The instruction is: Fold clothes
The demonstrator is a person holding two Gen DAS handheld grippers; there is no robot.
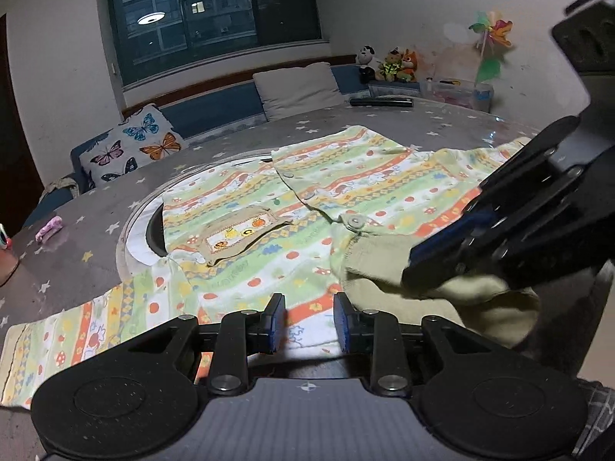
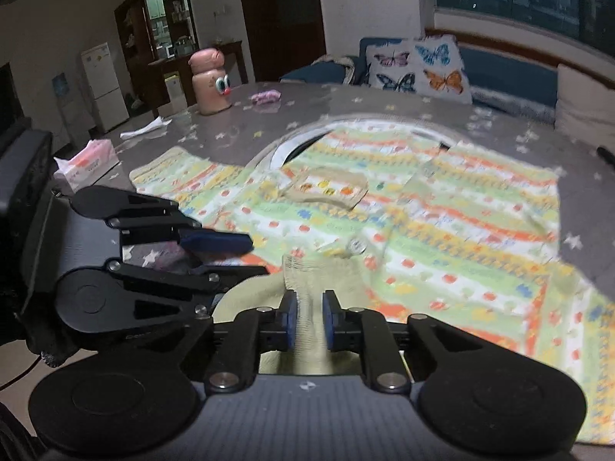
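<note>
A child's striped shirt (image 1: 269,207) with green, orange and yellow bands, a small chest pocket (image 1: 238,236) and snap buttons lies spread on the grey star-print table; it also shows in the right wrist view (image 2: 442,230). My left gripper (image 1: 309,320) is open just above the shirt's near edge, nothing between its blue pads. My right gripper (image 2: 306,320) is shut on the shirt's beige collar (image 2: 307,307) at the near edge; it shows in the left wrist view (image 1: 442,265) on the right. The left gripper (image 2: 226,253) shows at the left in the right wrist view.
The grey star-print table (image 1: 96,207) has a round inset ring (image 1: 134,211) under the shirt. On it are a pink item (image 1: 49,230), a tissue pack (image 2: 86,165), a pink bottle-shaped toy (image 2: 210,80) and a remote (image 1: 380,101). A sofa with a butterfly pillow (image 1: 130,146) stands behind.
</note>
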